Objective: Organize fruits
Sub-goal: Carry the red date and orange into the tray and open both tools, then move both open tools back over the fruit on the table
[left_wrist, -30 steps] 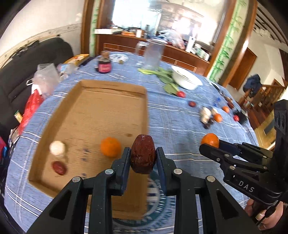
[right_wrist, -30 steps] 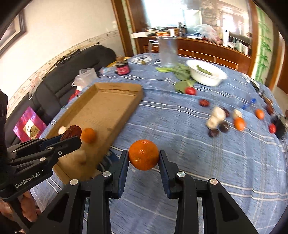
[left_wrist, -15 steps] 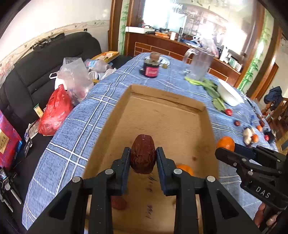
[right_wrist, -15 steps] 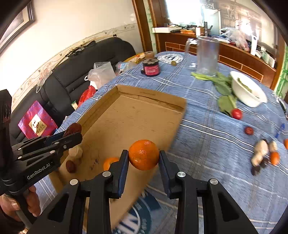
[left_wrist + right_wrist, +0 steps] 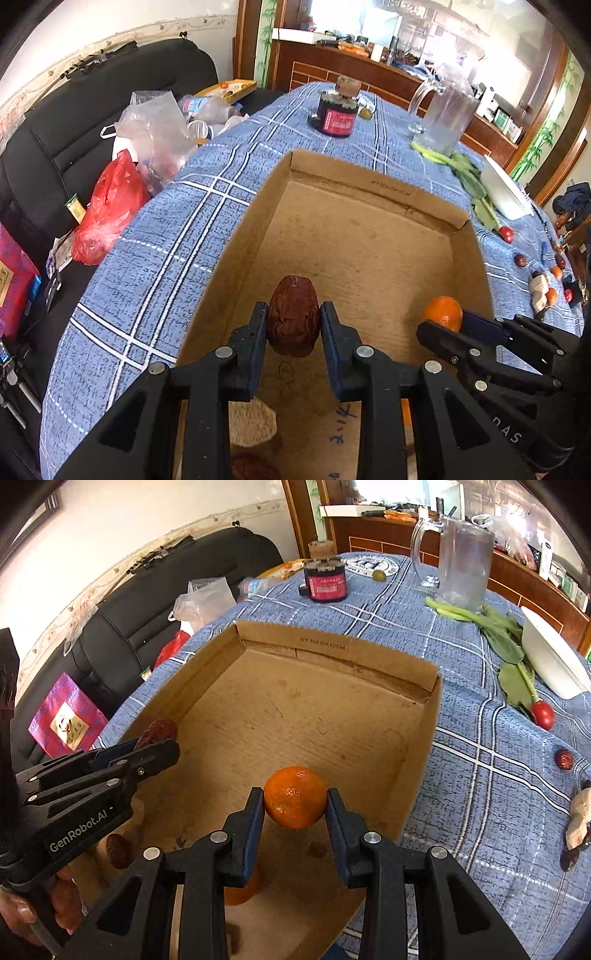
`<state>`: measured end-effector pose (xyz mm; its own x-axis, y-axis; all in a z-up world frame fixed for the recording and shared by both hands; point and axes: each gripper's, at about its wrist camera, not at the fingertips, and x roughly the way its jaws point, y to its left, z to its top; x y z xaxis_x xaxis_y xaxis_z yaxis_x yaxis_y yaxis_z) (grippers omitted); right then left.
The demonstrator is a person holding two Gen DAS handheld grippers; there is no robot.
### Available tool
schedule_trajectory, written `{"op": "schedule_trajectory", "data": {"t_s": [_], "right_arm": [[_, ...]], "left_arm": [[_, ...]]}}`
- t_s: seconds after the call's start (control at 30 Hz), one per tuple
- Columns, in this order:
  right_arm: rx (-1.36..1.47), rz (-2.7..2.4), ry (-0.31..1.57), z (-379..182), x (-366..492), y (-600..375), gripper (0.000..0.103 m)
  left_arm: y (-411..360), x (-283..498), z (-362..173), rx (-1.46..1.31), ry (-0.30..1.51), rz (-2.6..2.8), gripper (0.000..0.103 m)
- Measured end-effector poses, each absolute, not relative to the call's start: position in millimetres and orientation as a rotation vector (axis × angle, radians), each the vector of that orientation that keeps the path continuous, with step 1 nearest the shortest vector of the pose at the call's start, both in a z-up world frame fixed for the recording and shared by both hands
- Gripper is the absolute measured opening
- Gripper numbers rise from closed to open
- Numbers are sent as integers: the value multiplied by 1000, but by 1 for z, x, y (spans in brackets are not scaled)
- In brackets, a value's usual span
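Note:
My left gripper (image 5: 293,325) is shut on a wrinkled brown-red date (image 5: 293,321) and hangs over the near left part of the shallow cardboard box (image 5: 369,184). The right gripper (image 5: 295,806) is shut on an orange mandarin (image 5: 295,797), held above the near middle of the same box (image 5: 332,646). Each gripper shows in the other's view, the left gripper (image 5: 159,744) at the left and the right gripper (image 5: 443,321) at the right. Below the fingers, on the box floor, lie a pale lump (image 5: 253,424), another date (image 5: 118,845) and a second mandarin (image 5: 240,886), all partly hidden.
A blue plaid cloth (image 5: 480,775) covers the table. Beyond the box stand a dark jar (image 5: 325,579), a glass pitcher (image 5: 461,565), greens and a white bowl (image 5: 554,664). A red radish (image 5: 543,714), a date and other small items lie at the right. A black sofa with bags sits left.
Both grippers have moved left and down from over the cloth to over the box, each still holding its fruit. The box now fills the middle of both views.

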<state>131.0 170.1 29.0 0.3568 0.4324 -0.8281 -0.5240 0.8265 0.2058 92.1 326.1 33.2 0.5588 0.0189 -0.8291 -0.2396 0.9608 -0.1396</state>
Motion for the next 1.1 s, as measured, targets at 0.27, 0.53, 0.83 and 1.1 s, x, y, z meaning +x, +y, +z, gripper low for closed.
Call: {"op": "schedule_trajectory", "data": {"t_s": [0.27, 0.53, 0.83, 1.1], "right_arm": [[-148, 612, 1028, 24, 131, 177, 37], [-176, 607, 1032, 24, 129, 179, 39], [-146, 574, 1016, 41, 108, 161, 39], [-91, 542, 965, 68, 70, 127, 56]], "left_arm": [[330, 101, 23, -269, 1027, 159, 27], [328, 97, 24, -246, 1037, 169, 29], [327, 73, 39, -224, 965, 198, 46], [308, 48, 59, -237, 882, 203, 61]]}}
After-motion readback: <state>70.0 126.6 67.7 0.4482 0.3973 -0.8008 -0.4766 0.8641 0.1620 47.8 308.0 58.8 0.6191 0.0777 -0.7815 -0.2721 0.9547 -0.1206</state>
